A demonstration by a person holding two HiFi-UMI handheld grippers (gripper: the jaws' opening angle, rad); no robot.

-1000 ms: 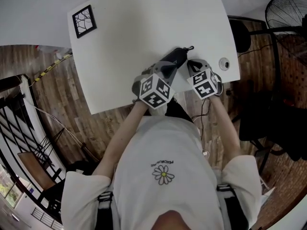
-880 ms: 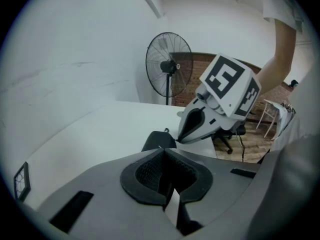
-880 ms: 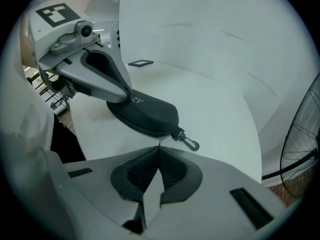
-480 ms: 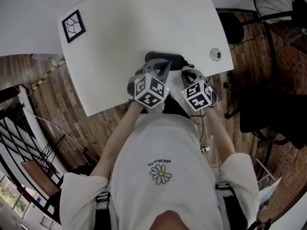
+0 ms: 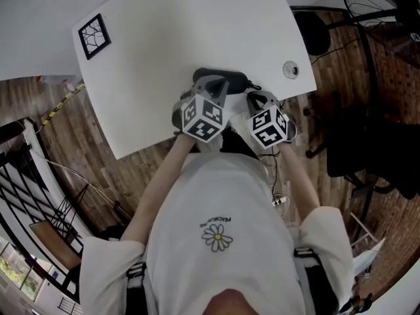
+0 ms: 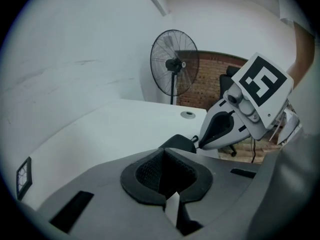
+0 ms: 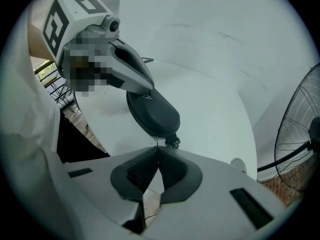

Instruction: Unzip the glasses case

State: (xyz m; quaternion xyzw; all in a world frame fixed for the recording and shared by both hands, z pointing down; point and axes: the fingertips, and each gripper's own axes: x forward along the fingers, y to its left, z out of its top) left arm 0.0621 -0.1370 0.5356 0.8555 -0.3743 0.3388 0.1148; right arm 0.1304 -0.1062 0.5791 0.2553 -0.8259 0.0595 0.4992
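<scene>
Spreading under everything, the one white table (image 5: 170,38) is carrying the work near its front edge, within easy reach. Two grippers are meeting there. The left gripper (image 6: 162,153), jaws drawn together, is pressing its tips on the single glasses case (image 7: 152,111), likely steadying it. The right gripper (image 7: 158,149) is seemingly nipping the lone zipper pull (image 7: 173,142), readying the unzip.

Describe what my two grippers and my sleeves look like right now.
The left gripper and right gripper are smooth light-grey shells, each carrying a white cube with black square markers. Their tongs are lined with black ribbed pads. You wear a white short-sleeved T-shirt with a daisy print.
</scene>
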